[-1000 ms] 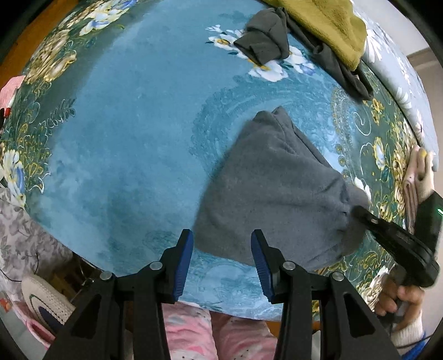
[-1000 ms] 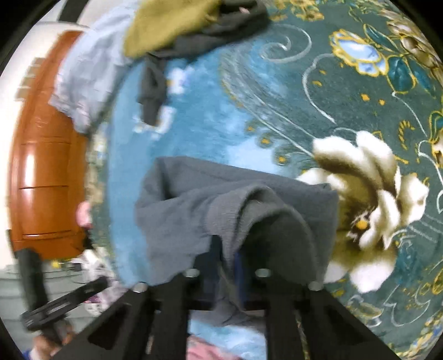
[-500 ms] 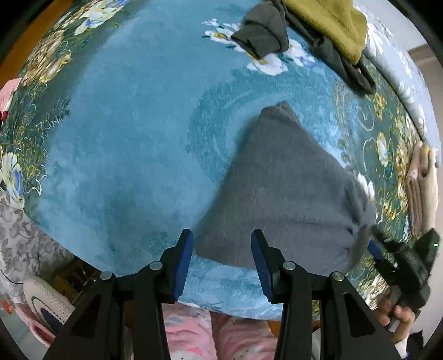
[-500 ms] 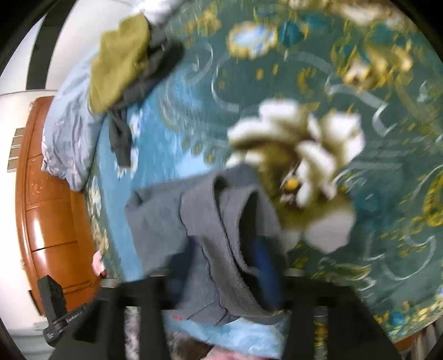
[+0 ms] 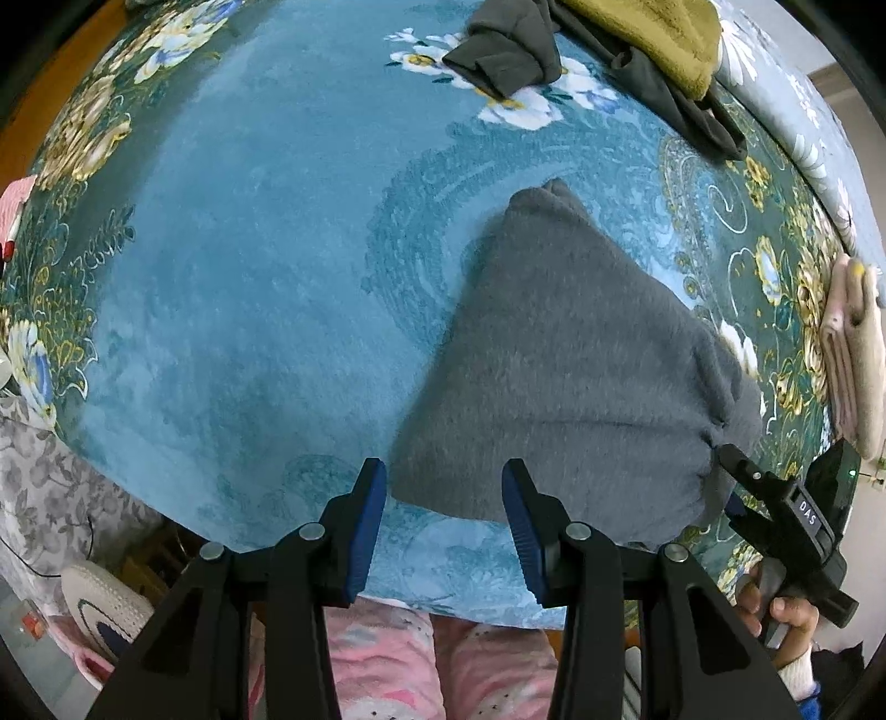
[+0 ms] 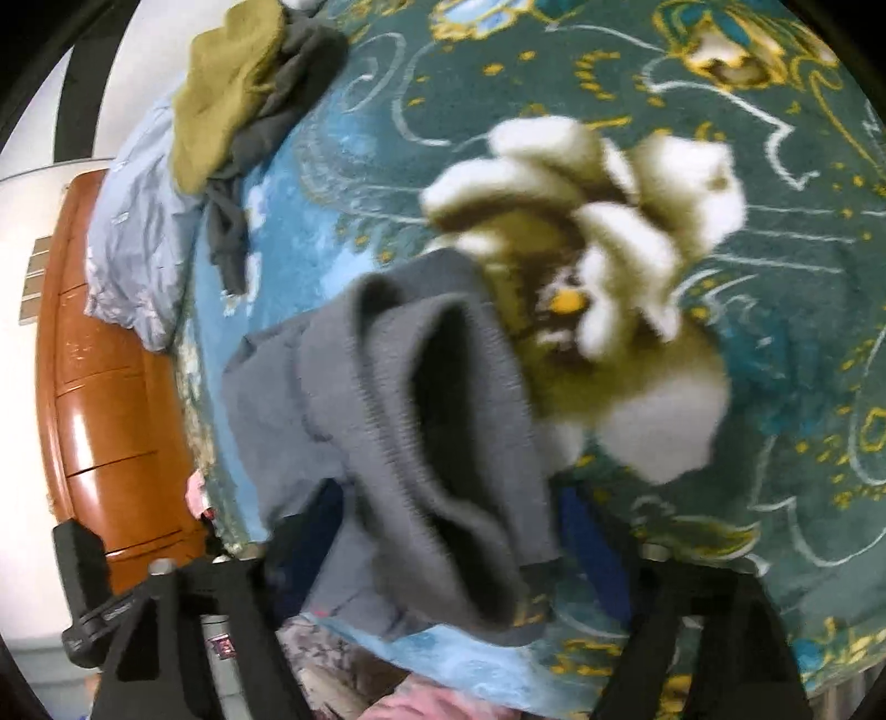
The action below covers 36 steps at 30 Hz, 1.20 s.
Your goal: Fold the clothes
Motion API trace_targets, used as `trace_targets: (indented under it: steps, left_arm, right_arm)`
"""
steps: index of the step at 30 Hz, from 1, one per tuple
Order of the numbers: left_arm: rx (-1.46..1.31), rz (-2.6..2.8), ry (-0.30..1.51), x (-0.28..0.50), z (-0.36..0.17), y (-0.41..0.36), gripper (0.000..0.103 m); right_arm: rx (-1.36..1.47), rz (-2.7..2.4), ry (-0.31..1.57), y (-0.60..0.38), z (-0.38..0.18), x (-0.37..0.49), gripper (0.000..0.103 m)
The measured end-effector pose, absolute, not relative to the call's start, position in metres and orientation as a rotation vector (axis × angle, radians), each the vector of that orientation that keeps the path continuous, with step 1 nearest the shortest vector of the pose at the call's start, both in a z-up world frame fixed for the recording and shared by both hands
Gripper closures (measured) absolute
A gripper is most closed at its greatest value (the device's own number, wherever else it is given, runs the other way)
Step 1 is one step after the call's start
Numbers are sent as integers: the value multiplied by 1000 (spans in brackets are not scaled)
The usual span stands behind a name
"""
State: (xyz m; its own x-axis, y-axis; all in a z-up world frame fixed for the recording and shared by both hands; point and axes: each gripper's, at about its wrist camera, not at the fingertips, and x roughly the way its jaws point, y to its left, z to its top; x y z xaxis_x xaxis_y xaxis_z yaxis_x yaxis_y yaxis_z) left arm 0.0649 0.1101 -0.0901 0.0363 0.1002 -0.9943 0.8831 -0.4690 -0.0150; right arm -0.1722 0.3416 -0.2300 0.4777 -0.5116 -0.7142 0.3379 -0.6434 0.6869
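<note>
Left gripper [image 5: 443, 512] released, jaws apart just before the near edge of the grey garment [image 5: 565, 387]. Right gripper [image 6: 443, 531] spread around its bunched corner. Garment lies folded on blue floral blanket [image 5: 249, 266]; unfolded clothes pile [image 5: 609, 50] beyond

A teal floral blanket [image 5: 249, 288] covers the bed, with a wooden dresser [image 6: 105, 399] beside it. A white sneaker [image 5: 105, 615] lies on the floor near grey patterned fabric [image 5: 50, 487].

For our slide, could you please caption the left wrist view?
Open left gripper hovers before a folded grey garment on floral blanket; right gripper at its corner.
</note>
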Motion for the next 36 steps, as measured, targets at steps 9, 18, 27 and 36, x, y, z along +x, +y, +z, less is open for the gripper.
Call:
trace_targets:
  steps: [9,18,27,36]
  left_arm:
    - [1667,-1498,1029,59,-101,113,59]
    - [1728,-1547,977,44,-125,99,53]
    - [1830,-1782,1040,14,-170,63,32]
    - [1805,-1789,1292,21,-210,40,26]
  right_arm:
    - [1845,-1150,-455,376,-201,-159,91]
    - [1944,-1275,-253,370,-240,-161,67]
    - [1904,-1289,-266,349,-253,-170,35]
    - [1957,-1269,-365,347,-266,-168,34]
